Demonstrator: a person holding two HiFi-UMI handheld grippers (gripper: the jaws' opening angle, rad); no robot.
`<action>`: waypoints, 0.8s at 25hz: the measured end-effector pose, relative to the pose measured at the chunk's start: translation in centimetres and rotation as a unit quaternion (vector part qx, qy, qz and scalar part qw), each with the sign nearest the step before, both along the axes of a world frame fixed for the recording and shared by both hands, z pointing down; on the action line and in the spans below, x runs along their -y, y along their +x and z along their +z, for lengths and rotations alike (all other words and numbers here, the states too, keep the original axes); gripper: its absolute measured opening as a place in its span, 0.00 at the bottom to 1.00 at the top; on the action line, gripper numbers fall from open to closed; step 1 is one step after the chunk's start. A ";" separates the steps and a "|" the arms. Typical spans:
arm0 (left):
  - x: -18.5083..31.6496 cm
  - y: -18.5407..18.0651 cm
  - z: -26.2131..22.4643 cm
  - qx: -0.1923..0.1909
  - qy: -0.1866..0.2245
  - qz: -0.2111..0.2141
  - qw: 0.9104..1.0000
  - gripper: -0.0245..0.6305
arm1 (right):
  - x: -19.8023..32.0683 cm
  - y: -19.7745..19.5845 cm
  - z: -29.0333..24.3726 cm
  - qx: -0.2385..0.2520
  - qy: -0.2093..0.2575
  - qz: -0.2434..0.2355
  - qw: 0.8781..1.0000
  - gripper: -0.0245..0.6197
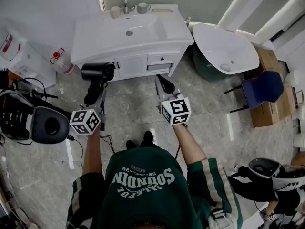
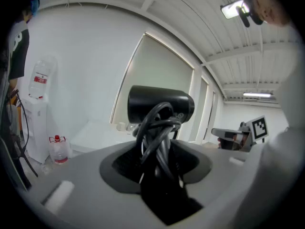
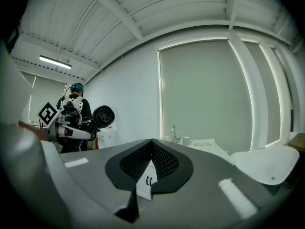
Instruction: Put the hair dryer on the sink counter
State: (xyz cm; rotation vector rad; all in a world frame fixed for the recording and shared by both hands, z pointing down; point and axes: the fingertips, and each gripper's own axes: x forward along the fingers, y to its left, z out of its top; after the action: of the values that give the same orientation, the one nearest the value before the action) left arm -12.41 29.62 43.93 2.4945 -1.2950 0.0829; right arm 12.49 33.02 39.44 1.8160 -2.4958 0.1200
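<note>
A black hair dryer [image 1: 97, 72] hangs in the air just in front of the white sink counter [image 1: 95, 39], below its front edge. My left gripper [image 1: 96, 93] is shut on its handle, barrel uppermost. The left gripper view shows the handle with its black cord wound round it [image 2: 159, 128] gripped between the jaws of the left gripper [image 2: 158, 152]. My right gripper [image 1: 165, 84] is held lower right of the dryer, before the cabinet drawers, shut and empty. In the right gripper view the right gripper's [image 3: 151, 143] jaws meet, and the hair dryer [image 3: 103, 117] shows at the left.
A faucet [image 1: 126, 5] and two cups stand at the back of the counter. A white bathtub [image 1: 224, 49] is to the right, with a blue chair [image 1: 262, 88] and a cardboard box [image 1: 269, 99] beyond. A water bottle [image 1: 59, 61] and a black seat [image 1: 47, 124] are left.
</note>
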 end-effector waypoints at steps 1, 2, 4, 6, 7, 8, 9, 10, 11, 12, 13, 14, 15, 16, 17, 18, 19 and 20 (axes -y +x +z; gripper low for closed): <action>0.2 0.3 0.2 -0.001 0.000 0.000 1.000 0.39 | 0.2 0.3 0.3 -0.001 -0.002 0.000 1.000 0.04; 0.4 0.7 0.3 -0.001 -0.001 0.000 1.000 0.39 | 0.4 0.6 0.6 -0.002 -0.003 0.000 1.000 0.04; 0.9 1.3 0.8 -0.001 -0.003 0.001 1.000 0.39 | 0.9 1.4 1.2 -0.004 -0.008 0.004 1.000 0.04; 1.5 1.9 1.2 0.002 -0.004 0.002 1.000 0.39 | 1.7 2.0 1.7 -0.006 -0.011 0.008 1.000 0.04; 1.9 2.1 1.4 0.004 -0.005 0.002 1.000 0.39 | 2.0 2.1 1.9 -0.006 -0.010 0.007 1.000 0.04; 2.2 2.4 1.5 0.004 -0.005 0.001 1.000 0.39 | 2.4 2.3 2.0 -0.006 -0.010 0.006 1.000 0.04; 2.6 2.6 1.7 0.004 -0.005 0.000 1.000 0.39 | 2.8 2.4 2.1 -0.005 -0.010 0.004 1.000 0.04; 2.9 2.7 1.7 0.004 -0.005 -0.001 1.000 0.39 | 3.2 2.5 2.2 -0.004 -0.011 0.002 1.000 0.04; 3.2 2.9 1.8 0.004 -0.005 -0.002 1.000 0.39 | 3.6 2.7 2.3 -0.002 -0.012 0.000 1.000 0.04; 3.5 3.0 1.8 0.003 -0.004 -0.004 1.000 0.39 | 4.0 2.9 2.4 0.000 -0.013 -0.002 1.000 0.04; 3.8 3.2 1.8 0.004 -0.004 -0.007 1.000 0.39 | 4.4 3.1 2.4 0.002 -0.014 -0.004 1.000 0.04; 4.1 3.4 1.8 0.004 -0.005 -0.009 1.000 0.39 | 4.7 3.3 2.4 0.004 -0.015 -0.006 1.000 0.04; 4.3 3.5 1.7 0.005 -0.006 -0.013 1.000 0.39 | 5.1 3.4 2.4 0.005 -0.016 -0.009 1.000 0.04; 4.7 3.5 1.7 0.004 -0.006 -0.016 1.000 0.39 | 5.4 3.5 2.3 0.005 -0.016 -0.013 1.000 0.04; 5.0 3.6 1.6 0.003 -0.006 -0.020 1.000 0.39 | 5.8 3.5 2.3 0.004 -0.015 -0.017 1.000 0.04; 5.3 3.7 1.7 0.002 -0.006 -0.024 1.000 0.39 | 6.1 3.5 2.4 0.003 -0.016 -0.022 1.000 0.04; 5.4 3.7 1.9 0.001 -0.008 -0.028 1.000 0.39 | 6.2 3.4 2.7 0.003 -0.019 -0.027 0.999 0.04; 5.4 3.8 2.2 0.001 -0.011 -0.032 0.999 0.39 | 6.3 3.4 3.2 0.002 -0.023 -0.032 0.999 0.04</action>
State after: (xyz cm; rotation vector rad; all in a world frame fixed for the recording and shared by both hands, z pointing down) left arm -8.62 24.19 46.12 2.4331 -1.3664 0.0826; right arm 15.86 26.75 42.60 1.7176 -2.5299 0.1754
